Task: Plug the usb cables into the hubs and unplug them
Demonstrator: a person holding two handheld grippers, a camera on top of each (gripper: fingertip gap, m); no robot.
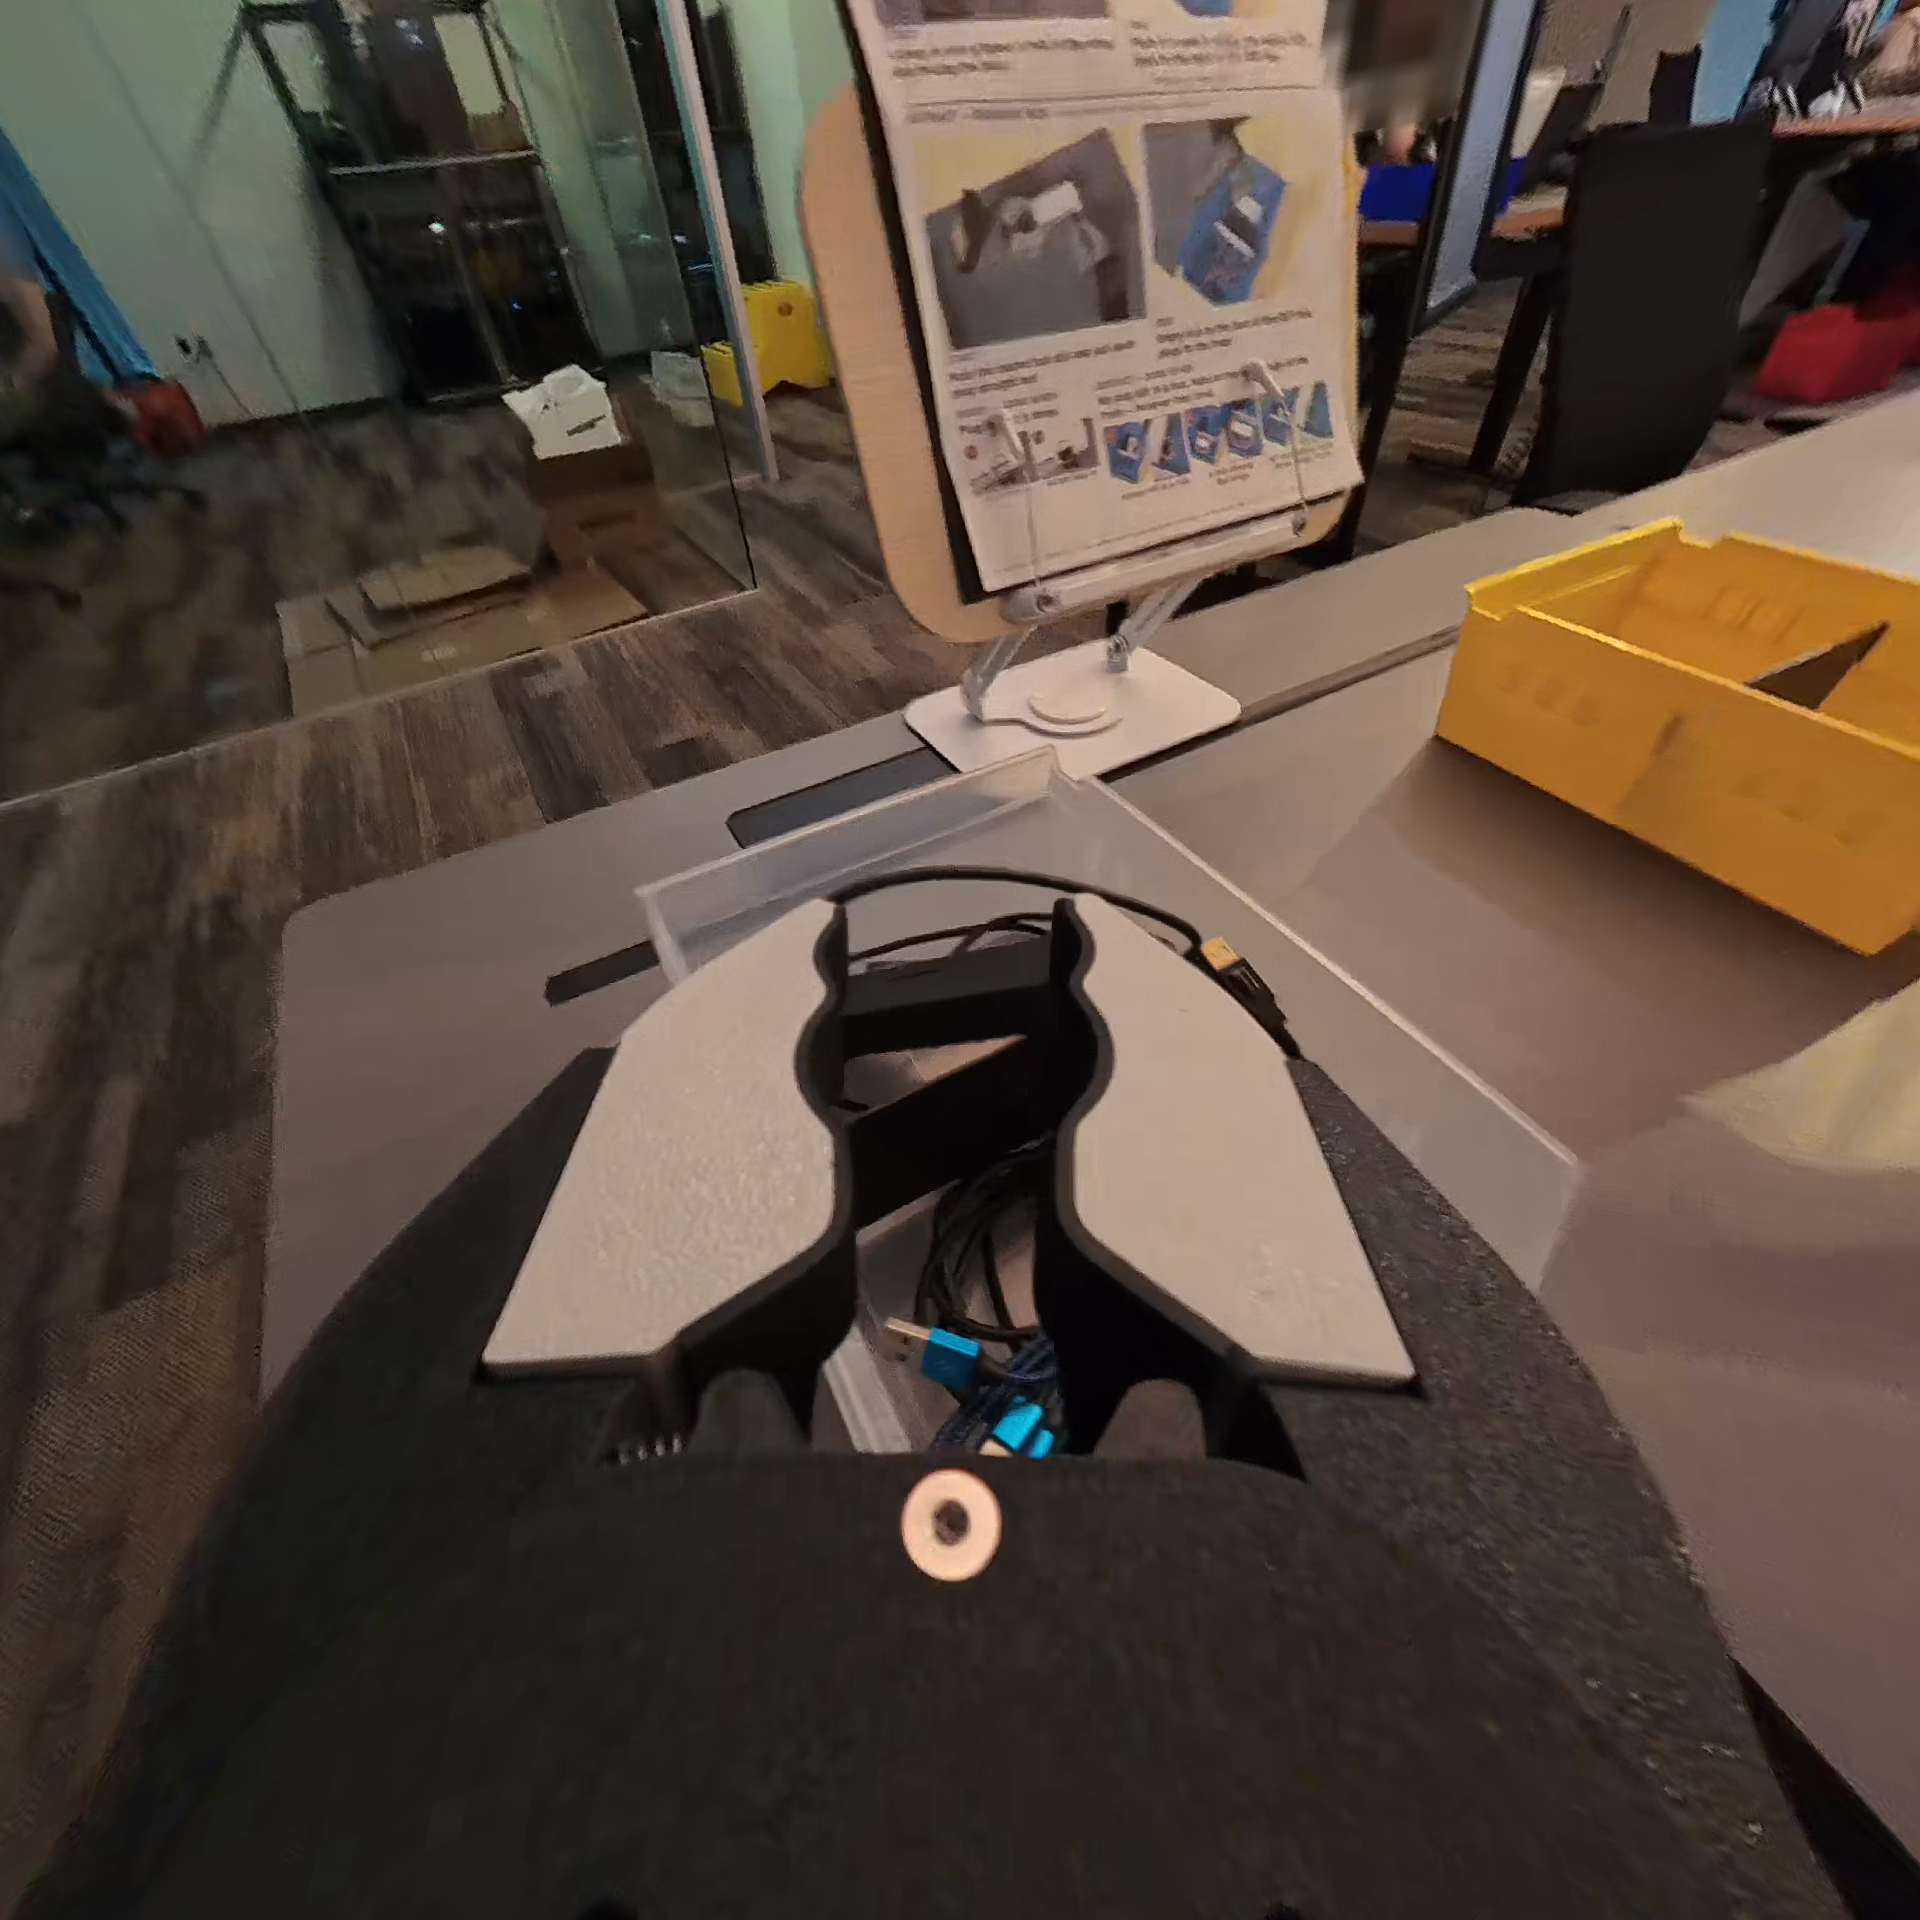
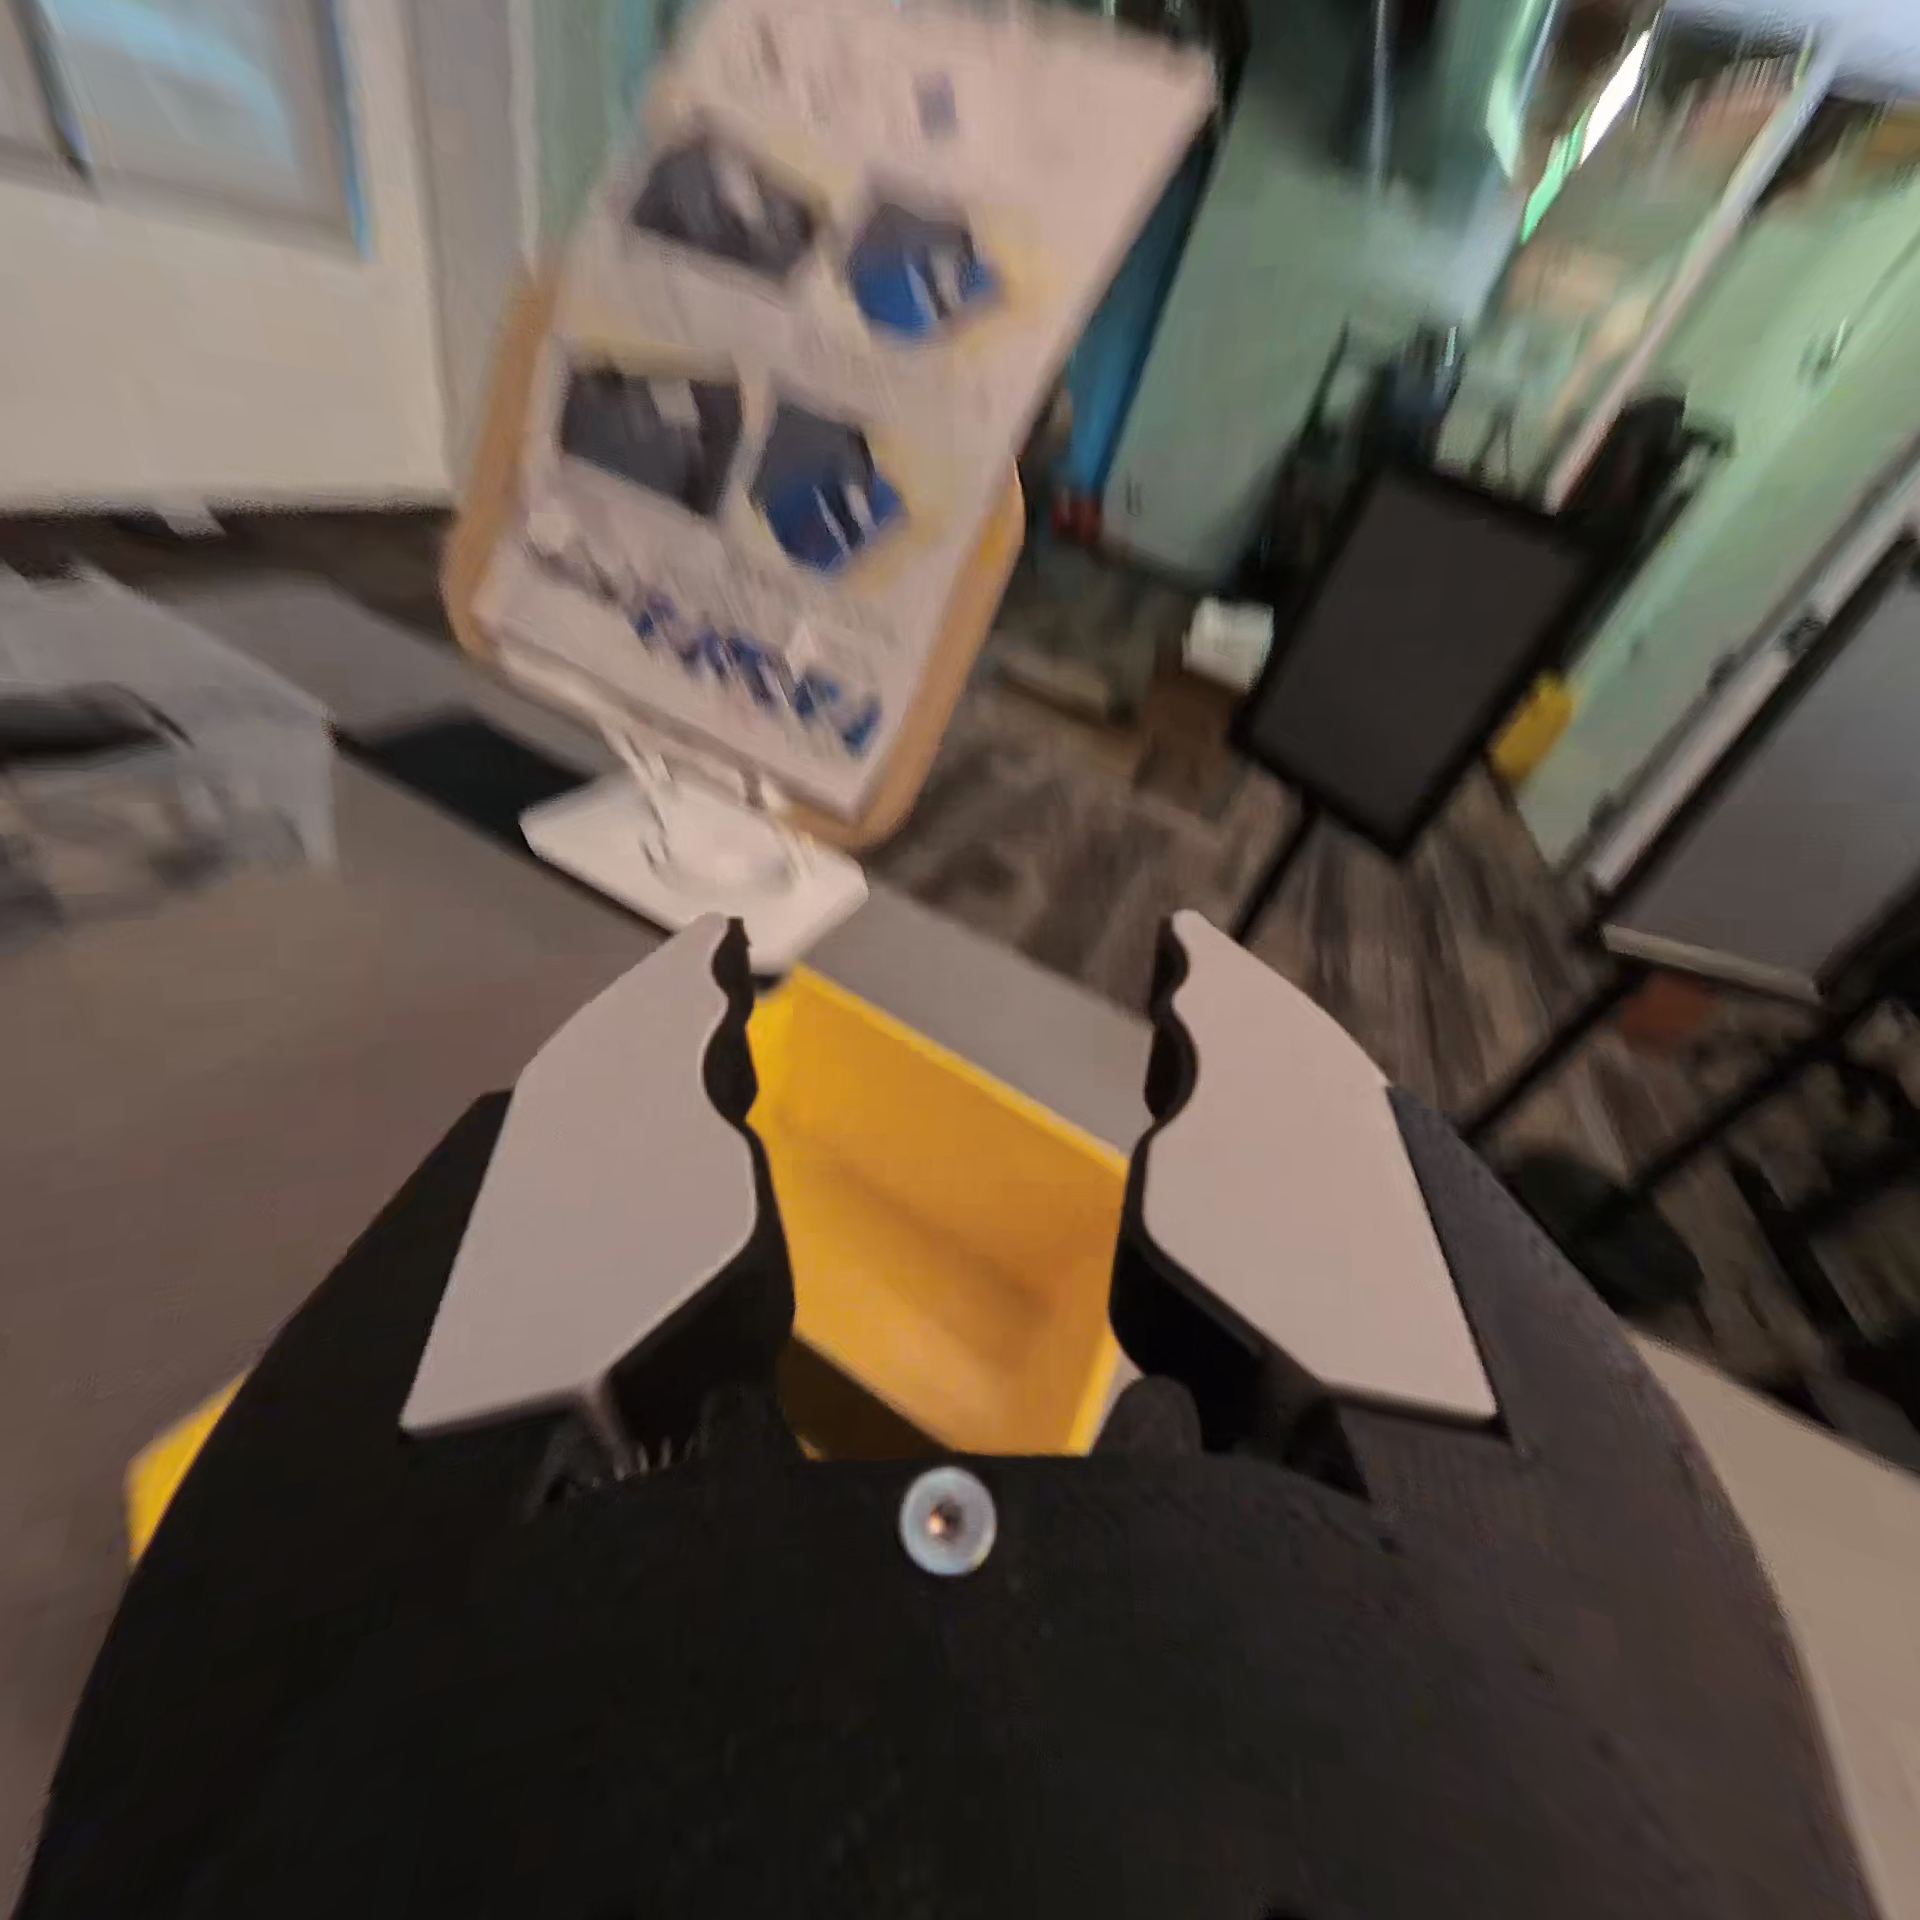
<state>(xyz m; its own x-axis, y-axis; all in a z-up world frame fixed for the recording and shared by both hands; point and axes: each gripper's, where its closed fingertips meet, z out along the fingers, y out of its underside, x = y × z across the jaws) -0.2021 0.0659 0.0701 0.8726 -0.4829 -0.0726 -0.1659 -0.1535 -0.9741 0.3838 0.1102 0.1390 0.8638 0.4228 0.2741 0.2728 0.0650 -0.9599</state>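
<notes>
1. left gripper (image 1: 948, 914) hangs over a clear tray (image 1: 1403, 1060) on the grey table (image 1: 1299, 831); its jaws are apart and hold nothing

2. black hub (image 1: 940, 1003) lies inside the tray, directly ahead of the left fingertips and a little below them; its long axis seems to run across the view, so it lies across the gap between the fingers, but the fingers hide its ends

3. black cable (image 1: 1242, 977) with a usb plug rests near the right wall of the tray, just beside the right finger of this gripper; its plug points away from the camera

4. blue cable (image 1: 997, 1392) lies coiled closer to the camera, under the base of the fingers, with more black cable beside it

5. right gripper (image 2: 948, 935) is released too, with a wide gap and nothing between; it is above a yellow bin (image 2: 935, 1195) and this view is much blurred, so the tray does not show clearly there

6. in my judgement the left gripper is the nearer one to the hub and cables, and the next move needs it to go down and forward

7. nothing looks plugged yet, though the ports of the hub do not show
</notes>
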